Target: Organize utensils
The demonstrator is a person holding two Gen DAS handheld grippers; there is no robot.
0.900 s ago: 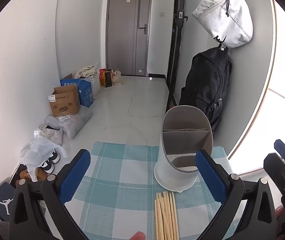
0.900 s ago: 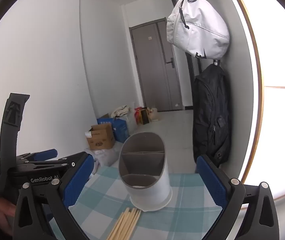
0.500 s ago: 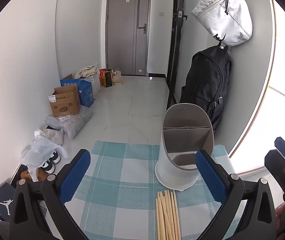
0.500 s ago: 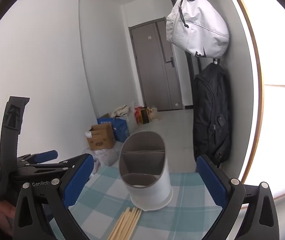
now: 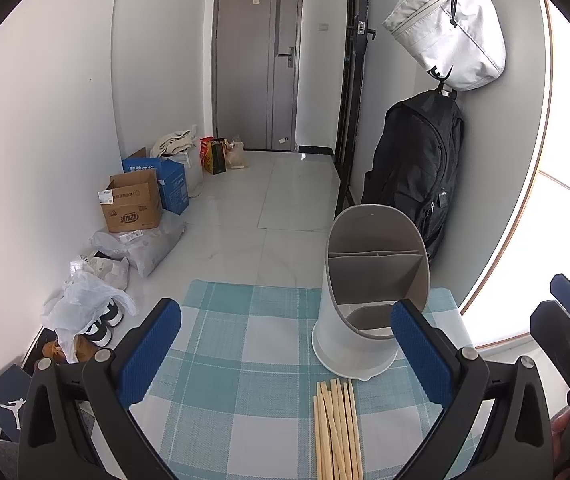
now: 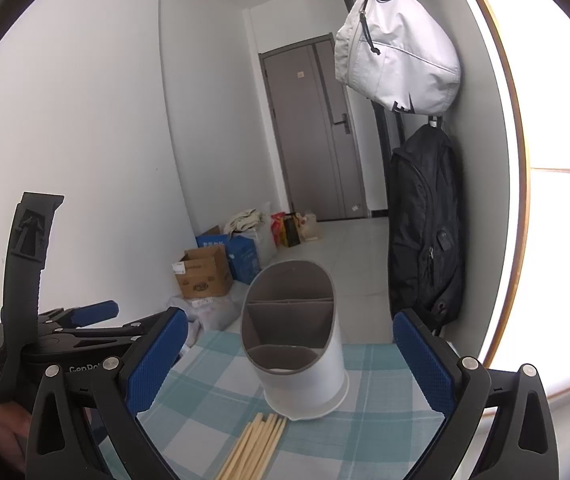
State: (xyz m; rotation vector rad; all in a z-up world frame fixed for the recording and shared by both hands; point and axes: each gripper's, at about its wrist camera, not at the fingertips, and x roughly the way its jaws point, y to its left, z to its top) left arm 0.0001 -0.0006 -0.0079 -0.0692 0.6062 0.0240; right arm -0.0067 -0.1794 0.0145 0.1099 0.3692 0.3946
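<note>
The blue-padded fingers (image 5: 149, 354) of the left gripper (image 5: 285, 352) are spread wide with nothing held, and those of the right gripper (image 6: 289, 360) are likewise parted and empty. Between both pairs a bundle of wooden chopsticks (image 5: 337, 428) is seen lying flat on the checked cloth (image 5: 245, 344) covering the desk. Just beyond their tips, a white divided utensil holder (image 5: 369, 292) is stood upright, its compartments bare. A black backpack (image 5: 417, 168) is hung behind.
</note>
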